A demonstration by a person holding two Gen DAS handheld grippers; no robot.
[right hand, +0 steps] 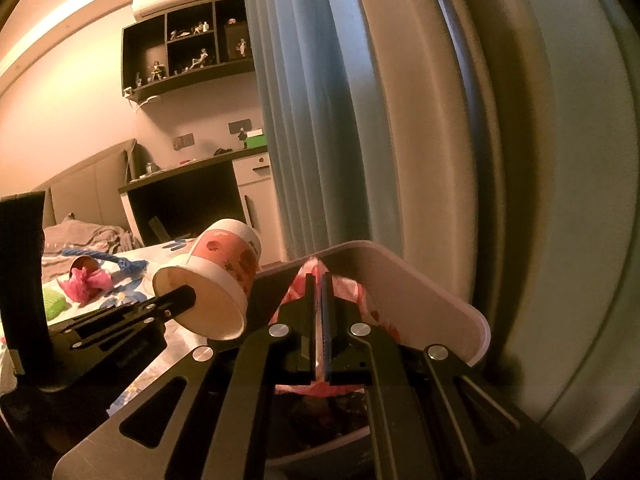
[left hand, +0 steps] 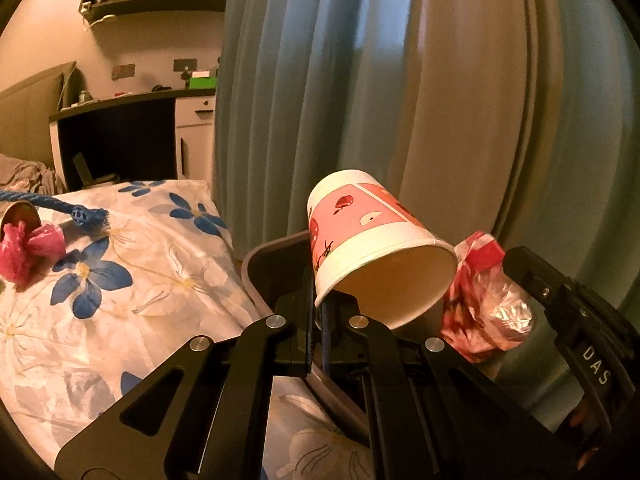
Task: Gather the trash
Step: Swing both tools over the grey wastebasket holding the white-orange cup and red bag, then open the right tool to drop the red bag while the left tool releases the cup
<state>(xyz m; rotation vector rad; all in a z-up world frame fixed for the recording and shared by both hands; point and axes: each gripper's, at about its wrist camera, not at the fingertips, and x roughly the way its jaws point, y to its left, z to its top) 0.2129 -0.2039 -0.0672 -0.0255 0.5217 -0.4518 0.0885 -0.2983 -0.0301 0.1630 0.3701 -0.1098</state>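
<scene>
My left gripper (left hand: 318, 308) is shut on the rim of a pink-and-white paper cup (left hand: 368, 236), held tilted over the grey trash bin (left hand: 268, 264). The cup (right hand: 224, 276) and the left gripper (right hand: 180, 300) also show in the right wrist view. My right gripper (right hand: 319, 292) is shut on a crumpled red-and-white wrapper (right hand: 352, 296) above the bin (right hand: 440, 300); the wrapper (left hand: 484, 304) shows in the left wrist view too. A pink crumpled bag (left hand: 28, 248) and a can (left hand: 18, 216) lie on the floral bed.
The bin stands between the floral bed (left hand: 120, 300) and blue-grey curtains (left hand: 320, 80). A blue rope (left hand: 60, 206) lies on the bed. A green item (right hand: 54, 304) lies by the pink bag. A desk (left hand: 120, 136) stands beyond.
</scene>
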